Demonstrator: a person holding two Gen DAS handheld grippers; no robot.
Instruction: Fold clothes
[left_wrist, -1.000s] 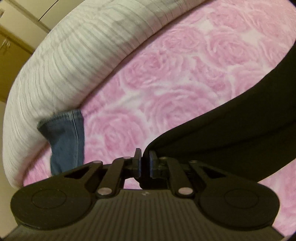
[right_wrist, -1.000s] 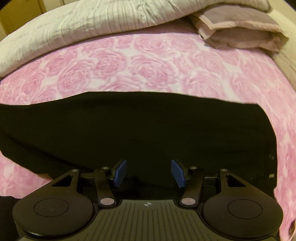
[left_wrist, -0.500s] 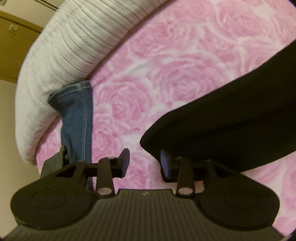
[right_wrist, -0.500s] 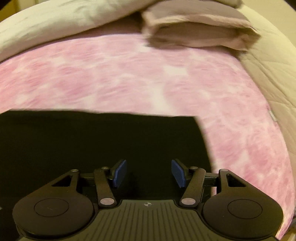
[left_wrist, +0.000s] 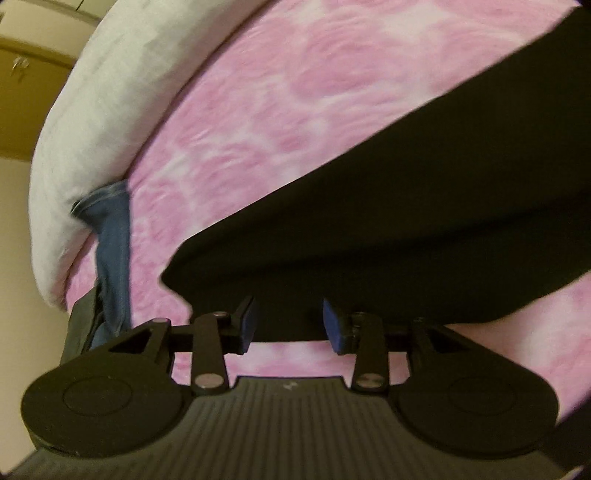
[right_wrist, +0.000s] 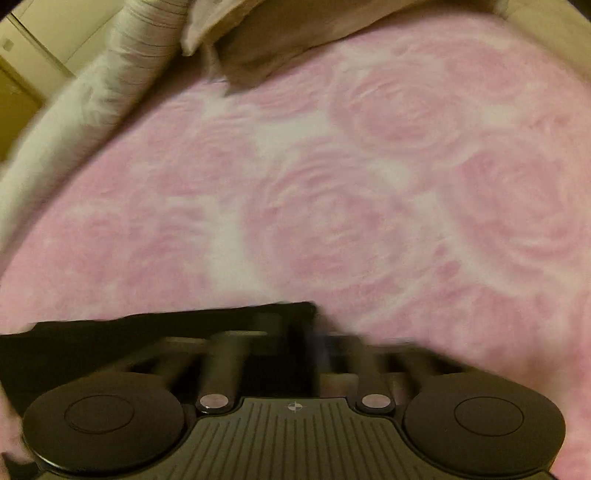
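Observation:
A black garment (left_wrist: 424, 206) lies flat on the pink rose-patterned bed cover (left_wrist: 295, 110). My left gripper (left_wrist: 291, 324) is open, its blue pads (left_wrist: 246, 321) straddling the garment's near edge close to its left corner, with nothing clamped. In the right wrist view only the garment's far right corner (right_wrist: 258, 321) shows, low in the picture. My right gripper (right_wrist: 295, 350) hovers over that corner, and its fingers are smeared by motion blur, so their spacing is unreadable.
A pale striped quilt (left_wrist: 110, 110) is bunched along the bed's far left side. Blue jeans (left_wrist: 112, 236) hang beside it at the bed's edge. A folded mauve pillow (right_wrist: 280, 37) lies at the far end. A wooden cupboard (left_wrist: 22, 92) stands beyond the bed.
My left gripper, shut on the garment's corner a second ago, has opened wide and let it go. My right gripper has swept right and down to the garment's far corner, blurring its view.

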